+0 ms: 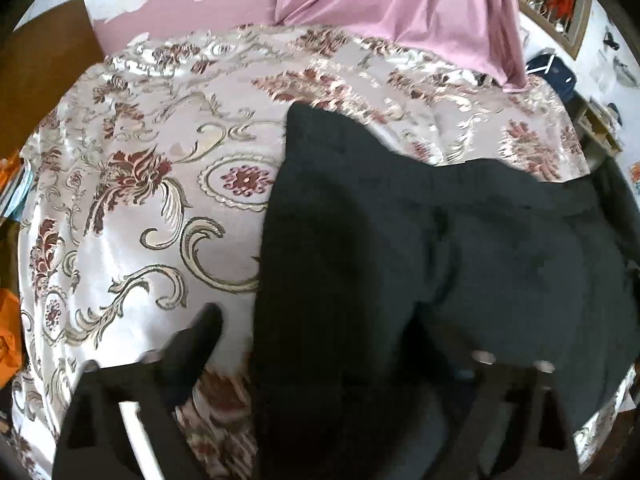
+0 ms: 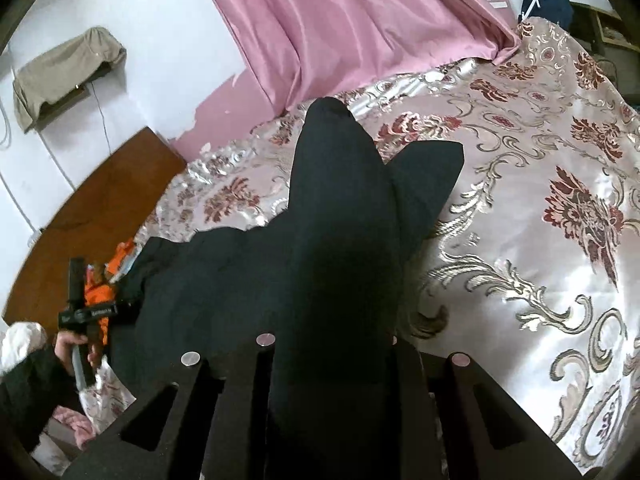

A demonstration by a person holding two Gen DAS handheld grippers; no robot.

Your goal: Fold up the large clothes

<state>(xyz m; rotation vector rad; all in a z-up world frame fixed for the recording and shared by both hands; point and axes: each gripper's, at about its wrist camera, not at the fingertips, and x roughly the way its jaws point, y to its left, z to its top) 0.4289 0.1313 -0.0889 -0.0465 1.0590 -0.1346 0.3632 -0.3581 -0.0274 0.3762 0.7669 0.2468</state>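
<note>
Garment, dark and heavy, draped across the bed over the floral bedspread, with two pointed ends reaching toward the far edge where the pink curtain hangs. Left hand-held gripper released, jaws spread wide: one finger over bare bedspread by the near edge, the other lost against the dark cloth, nothing pinched between them. Right hand-held gripper clenched on a bunched fold of the same garment, cloth rising in a ridge straight out from between the pads. Probably mid-fold, with one side let go and the other held up. For a clean fold: keep the right grip firm and low enough that the cloth does not drag the slippery satin along; bring the left down onto a matching edge of the garment near the near side of the bed before pulling; take both layers, not only the top one; carry the two grips level so the crease lands straight rather than skewed toward one corner.
</note>
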